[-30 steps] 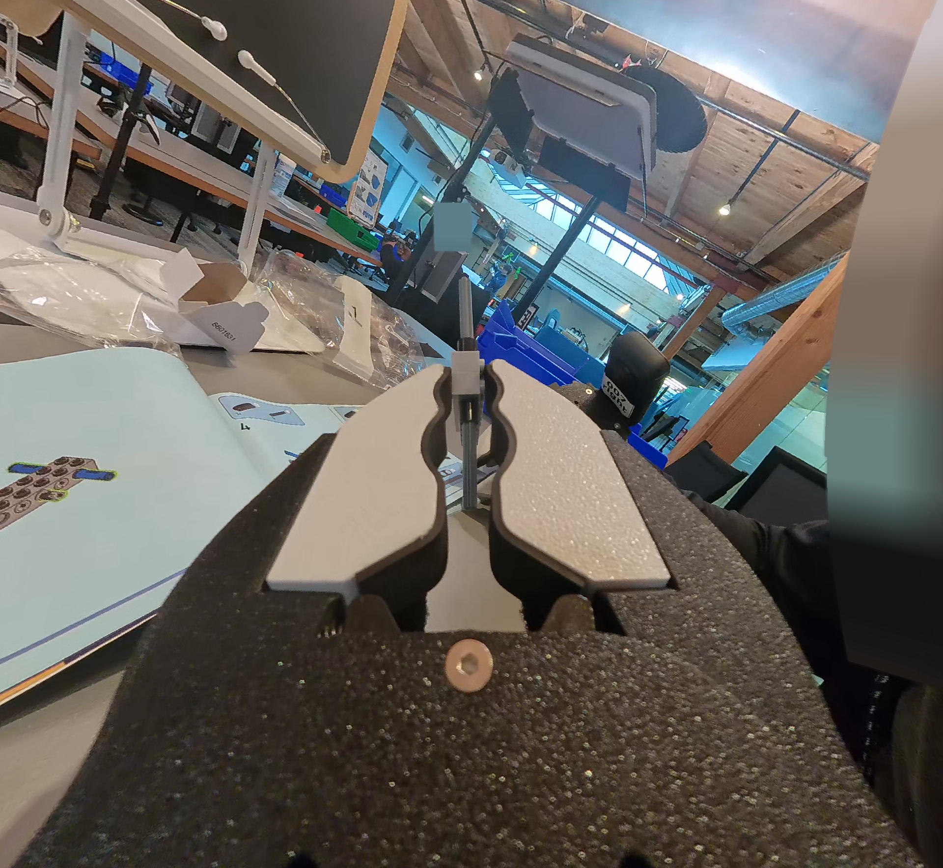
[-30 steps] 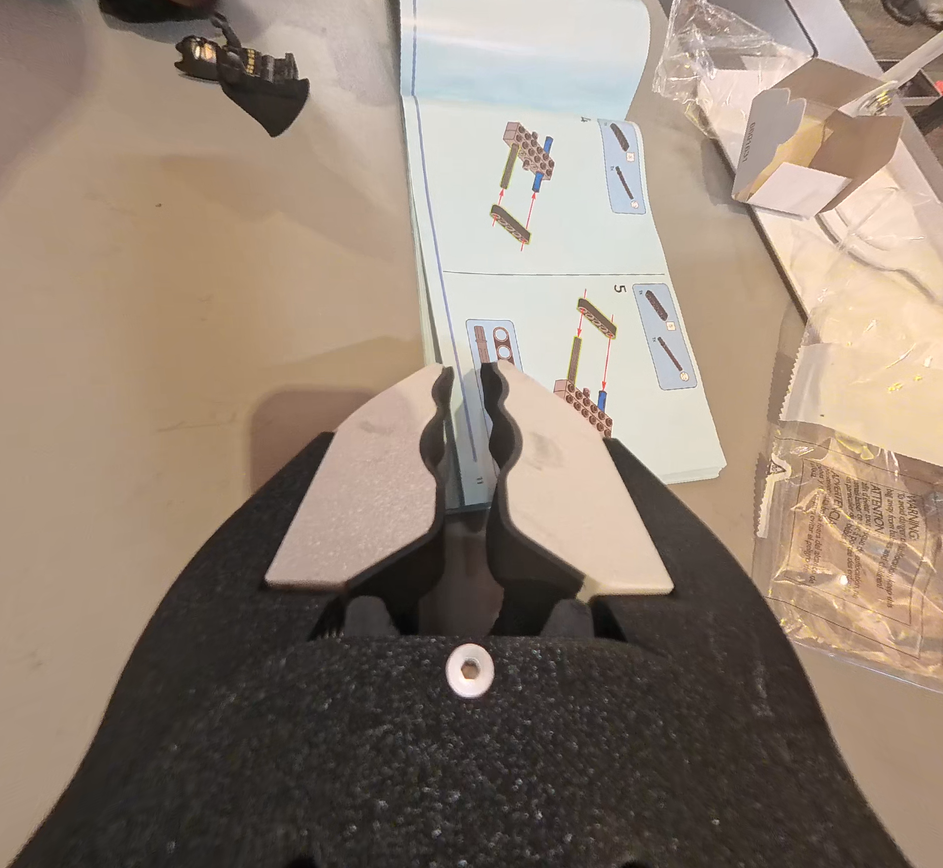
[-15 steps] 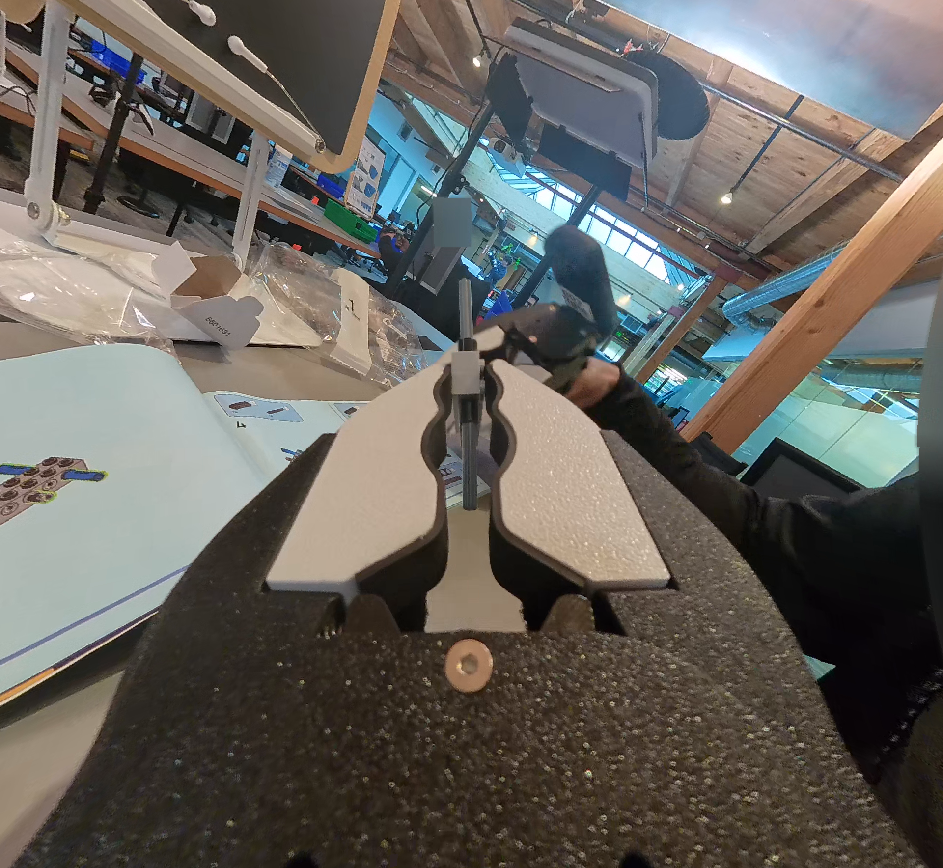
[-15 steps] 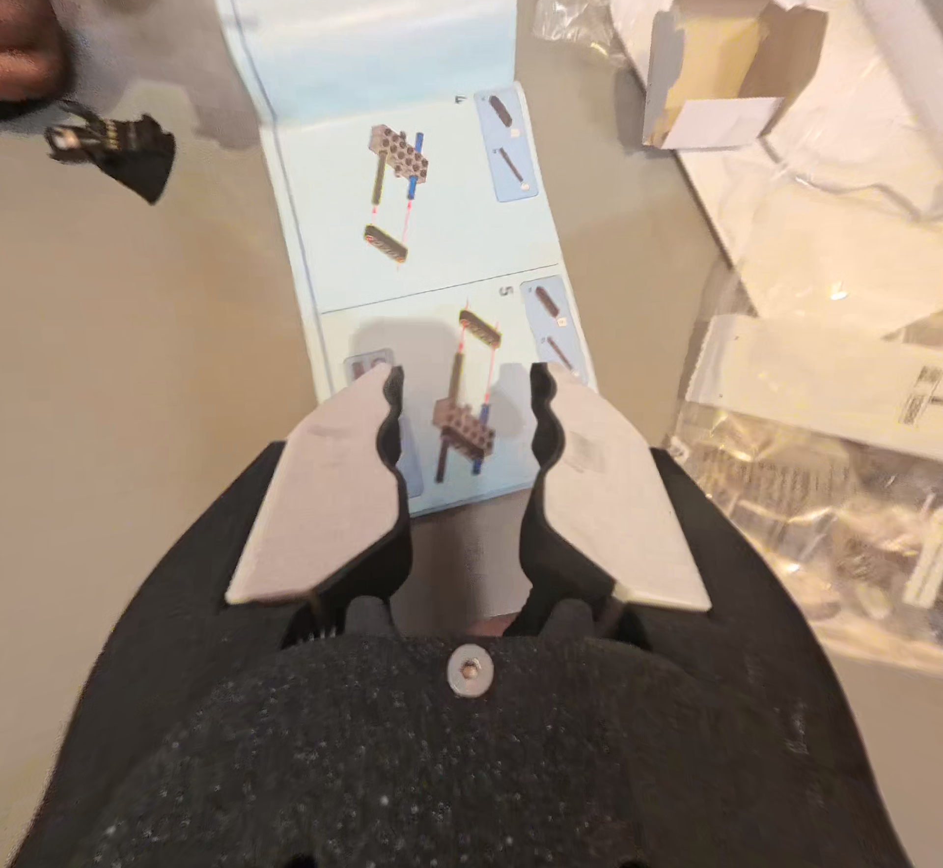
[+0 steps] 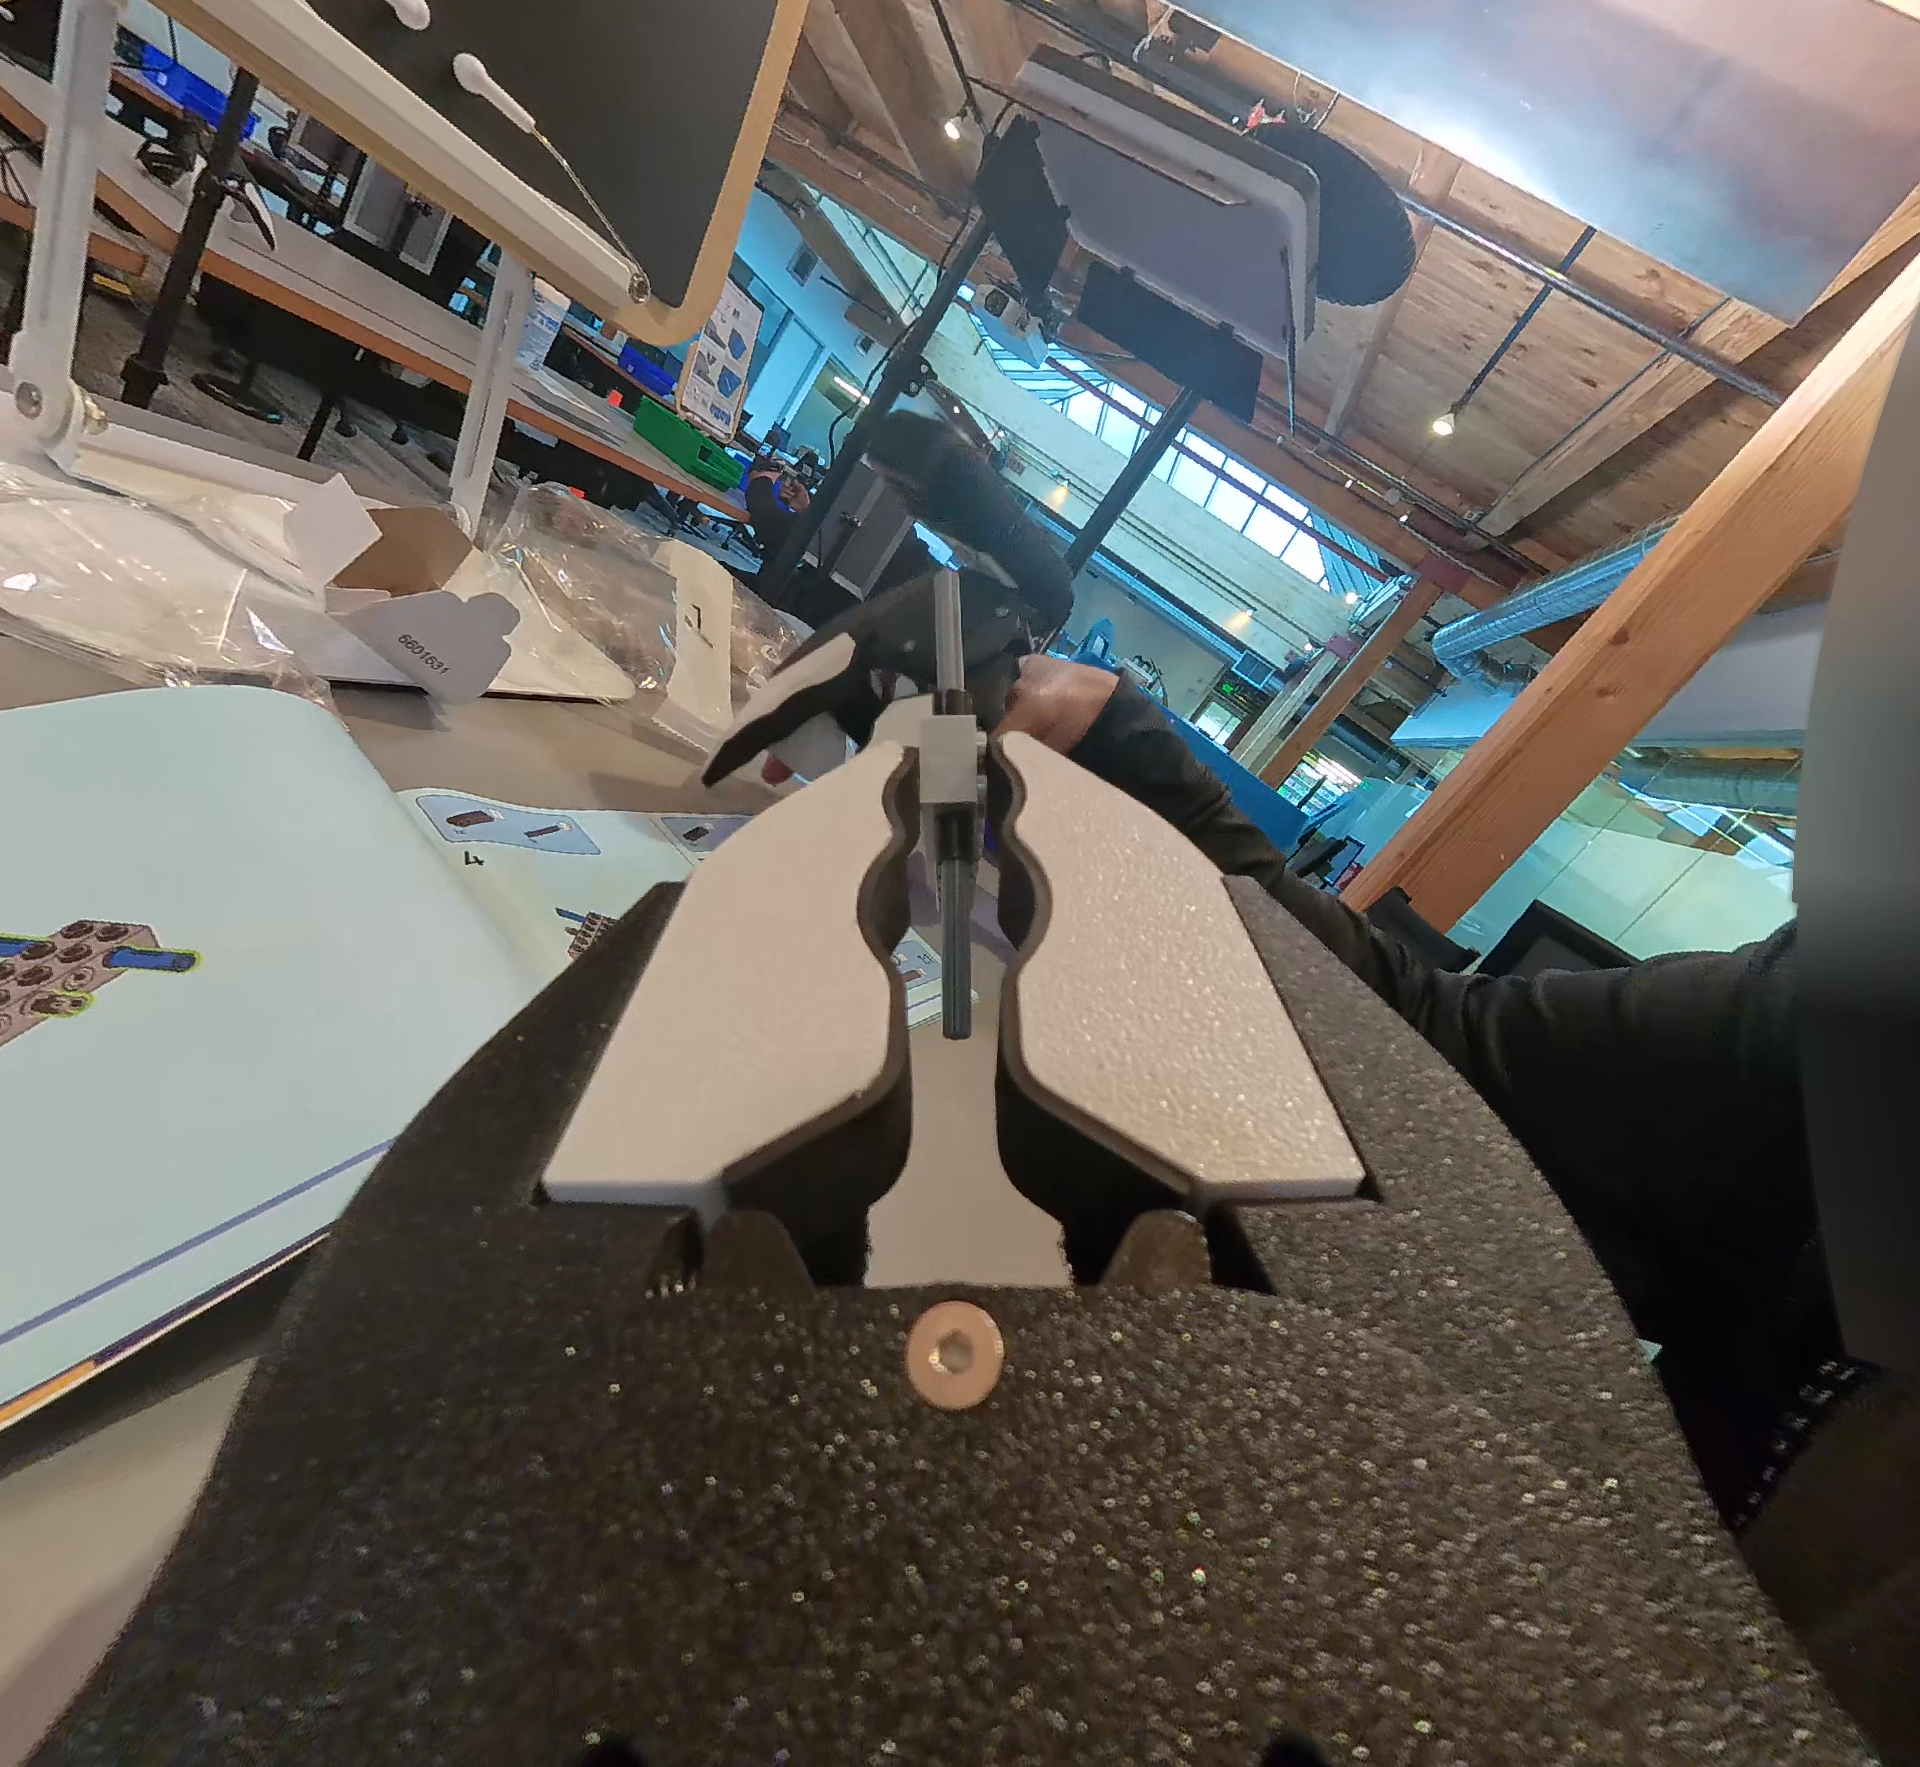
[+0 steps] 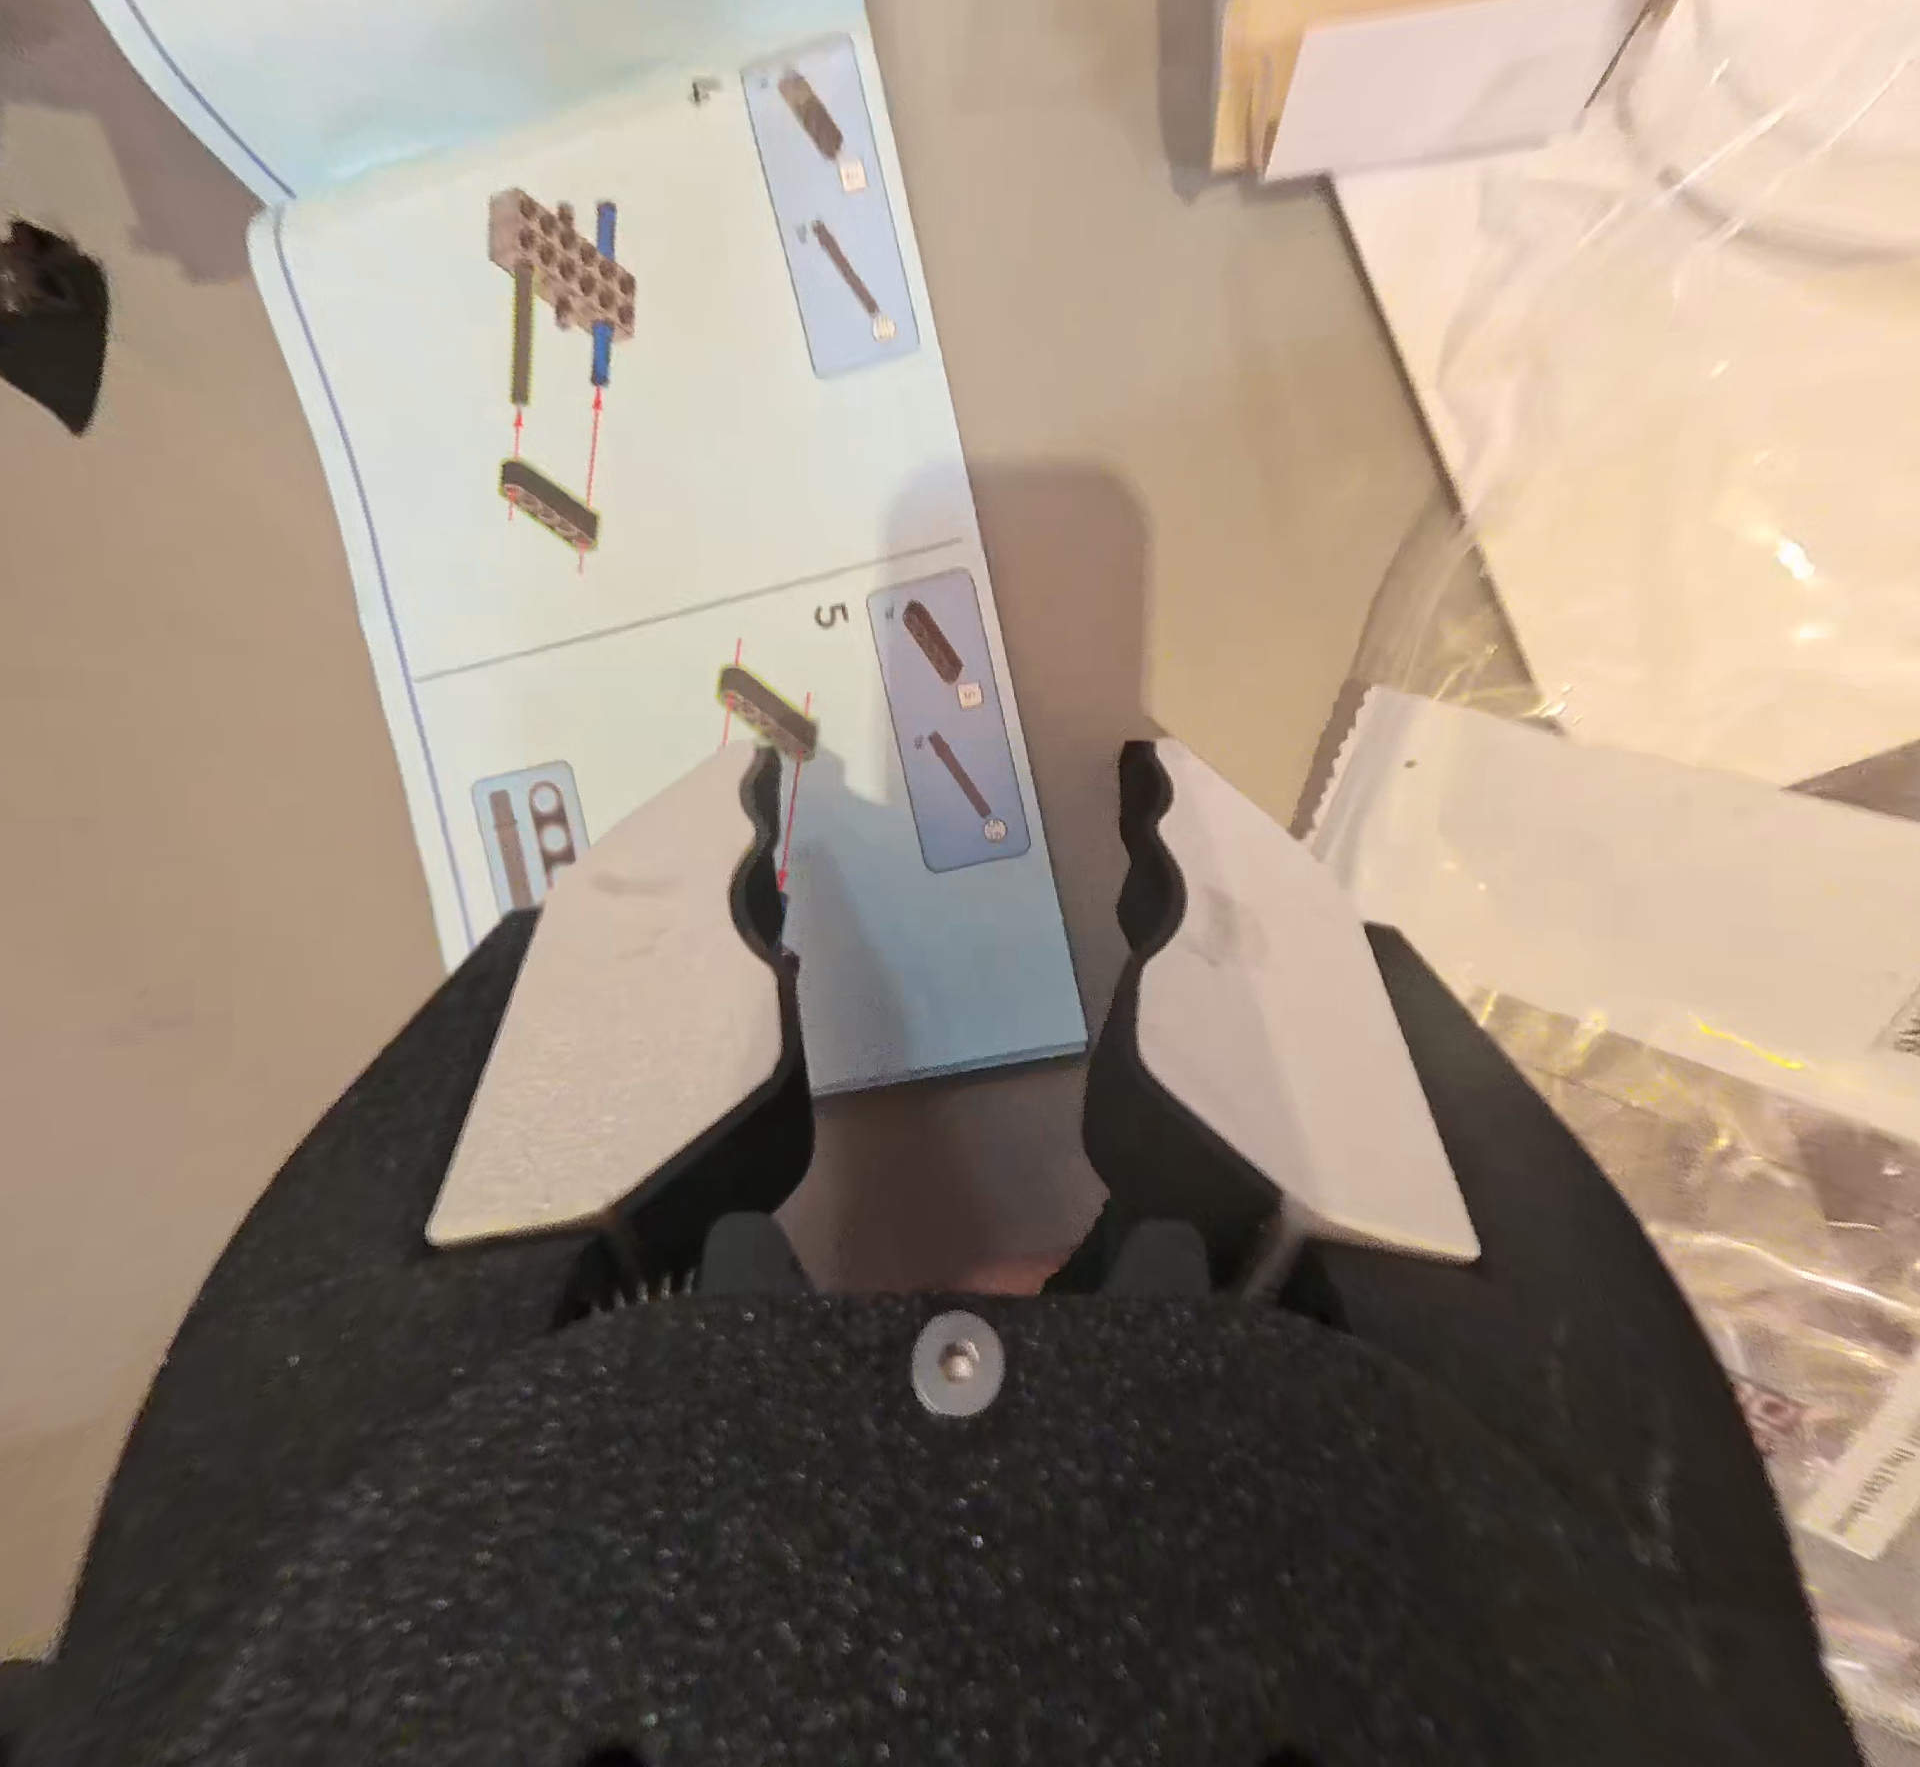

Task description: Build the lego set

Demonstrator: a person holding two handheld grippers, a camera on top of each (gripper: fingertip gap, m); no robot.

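We find the left gripper (image 5: 951, 772) closed to a narrow gap on a small grey plastic block threaded on a thin grey rod (image 5: 950, 844); both pads press the block's sides. The rod's long axis runs along the fingers, one end projecting past the fingertips, the other lying back between the fingers.

The right gripper (image 6: 948, 761) hangs over the pale blue building-instruction booklet (image 6: 644, 429), which lies open on the grey tabletop (image 6: 187, 678). Its jaws stand wide apart and grip nothing; only the booklet's lower right corner and bare table show between them.

In the left wrist view the right gripper appears just beyond the rod's projecting end, jaws spread. We cannot tell whether it touches the rod.

Clear plastic bags (image 6: 1621, 886) lie to the right of the right gripper, an open white cardboard box (image 5: 416, 595) beyond the booklet.
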